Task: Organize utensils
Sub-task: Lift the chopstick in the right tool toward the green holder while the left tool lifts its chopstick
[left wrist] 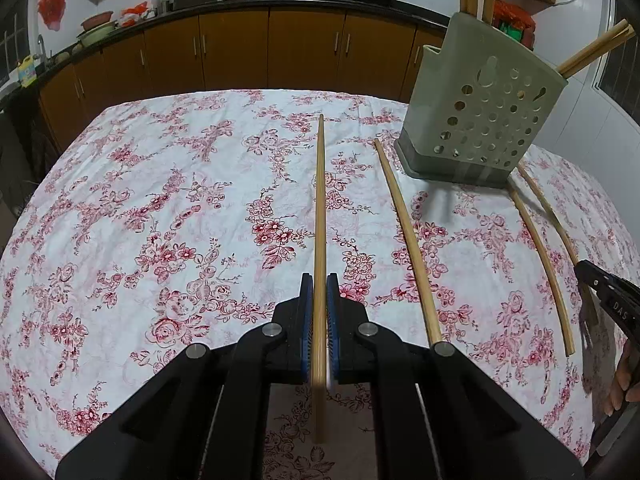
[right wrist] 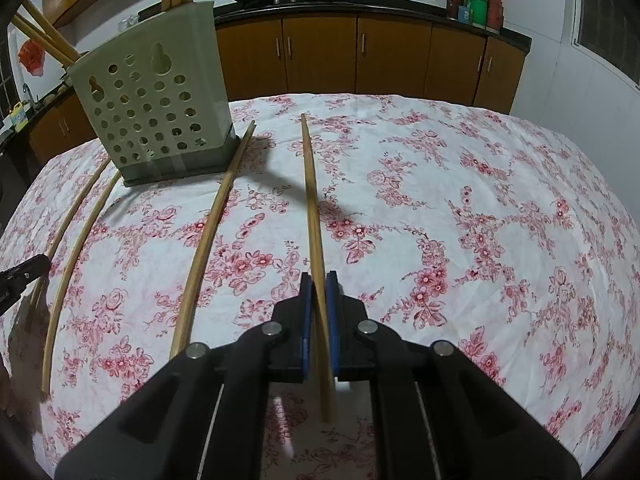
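The left gripper [left wrist: 319,280] has its jaws closed on a chopstick [left wrist: 319,208], the blue pads pressing its shaft from both sides a good way up from its thick end. That stick's long axis runs straight out along the fingers and away across the table [left wrist: 140,200], with its butt trailing back under the gripper body.

The right gripper [right wrist: 319,278] stands the same way: jaws shut on a second chopstick [right wrist: 310,184], which points forward along the fingers and leans slightly to the left at its far tip.

Whether either stick is lifted clear of the flowered cloth or still rests on it cannot be told from these views.

Outward from the jaws stands the perforated utensil holder [left wrist: 480,108]. It lies ahead and to the right of the left gripper, and ahead and to the left of the right gripper, so it sits between the two. Several chopsticks already stand in it.

Between the two held sticks lie three loose chopsticks [left wrist: 408,240] on the table, their far ends near or touching the holder's base.

The coming move likely needs each stick tipped upright and carried inward to the holder's open top.
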Demonstrator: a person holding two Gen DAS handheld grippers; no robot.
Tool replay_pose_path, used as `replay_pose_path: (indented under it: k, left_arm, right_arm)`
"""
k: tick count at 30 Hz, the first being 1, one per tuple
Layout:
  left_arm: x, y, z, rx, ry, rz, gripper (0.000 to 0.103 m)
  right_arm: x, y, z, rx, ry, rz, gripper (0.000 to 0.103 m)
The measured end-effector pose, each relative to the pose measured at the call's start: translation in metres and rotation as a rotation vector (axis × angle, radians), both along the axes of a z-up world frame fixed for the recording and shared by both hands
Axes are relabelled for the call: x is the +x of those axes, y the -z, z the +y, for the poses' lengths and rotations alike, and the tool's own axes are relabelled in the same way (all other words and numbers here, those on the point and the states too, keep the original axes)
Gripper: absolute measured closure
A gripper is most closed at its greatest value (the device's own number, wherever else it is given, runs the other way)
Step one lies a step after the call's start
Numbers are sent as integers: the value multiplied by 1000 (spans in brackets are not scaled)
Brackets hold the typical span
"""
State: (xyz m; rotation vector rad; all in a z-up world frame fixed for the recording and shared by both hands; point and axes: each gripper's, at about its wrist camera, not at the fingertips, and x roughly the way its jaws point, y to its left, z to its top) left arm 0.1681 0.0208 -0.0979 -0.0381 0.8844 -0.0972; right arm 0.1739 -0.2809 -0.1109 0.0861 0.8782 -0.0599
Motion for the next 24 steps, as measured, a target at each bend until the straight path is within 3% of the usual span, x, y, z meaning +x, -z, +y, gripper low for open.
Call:
replay_pose_path:
  k: [18, 24]
  left_arm:
    - [0, 0, 1, -7, 0, -1, 95]
    - [-13, -1, -6, 60, 44, -2, 95]
  right_arm:
    - [0, 0, 0, 7, 0, 1, 94]
    - [-8, 0, -2, 5, -4, 2, 94]
